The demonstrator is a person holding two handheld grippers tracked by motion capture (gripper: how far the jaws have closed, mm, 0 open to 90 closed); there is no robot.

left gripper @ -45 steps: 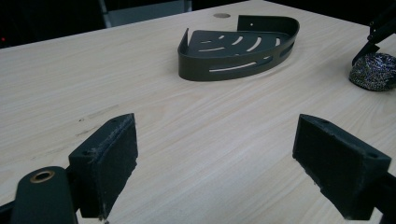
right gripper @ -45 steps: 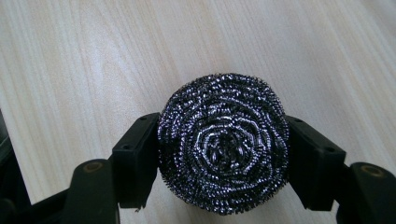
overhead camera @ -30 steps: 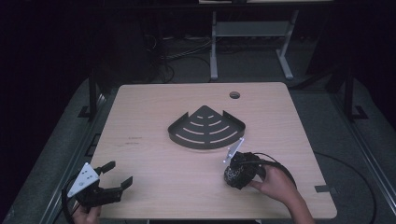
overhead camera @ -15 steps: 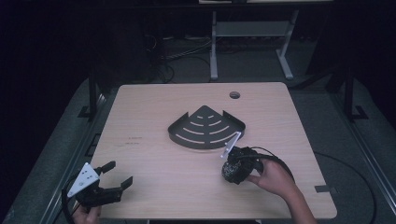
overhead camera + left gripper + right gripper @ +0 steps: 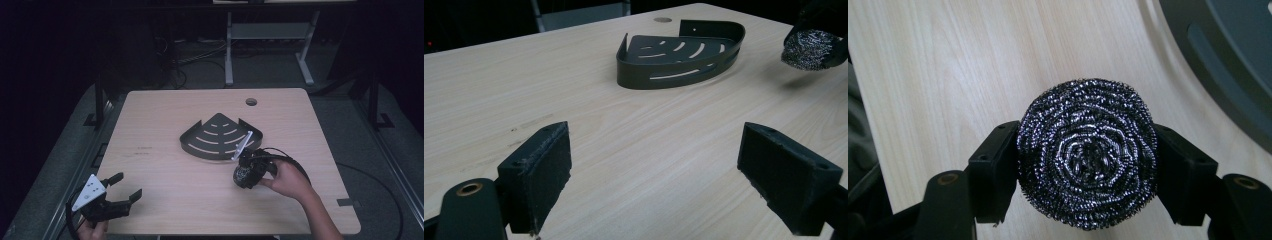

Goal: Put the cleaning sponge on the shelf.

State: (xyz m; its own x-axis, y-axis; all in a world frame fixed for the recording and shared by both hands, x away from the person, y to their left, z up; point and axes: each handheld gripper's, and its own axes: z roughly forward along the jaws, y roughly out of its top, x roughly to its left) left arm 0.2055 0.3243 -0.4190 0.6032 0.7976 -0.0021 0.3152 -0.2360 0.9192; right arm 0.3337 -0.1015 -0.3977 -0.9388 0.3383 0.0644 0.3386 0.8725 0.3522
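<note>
Table (image 5: 165,120): right gripper (image 5: 1087,160) (angled down) clamps steel scourer (image 5: 1087,150).

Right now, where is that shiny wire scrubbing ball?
The steel wool ball is clamped between the jaws of the right gripper, above the table's right half in the high view, just short of the dark corner shelf.

text: none legible | table (image 5: 165,165): faint dark marks, possibly print, too small to read
</note>
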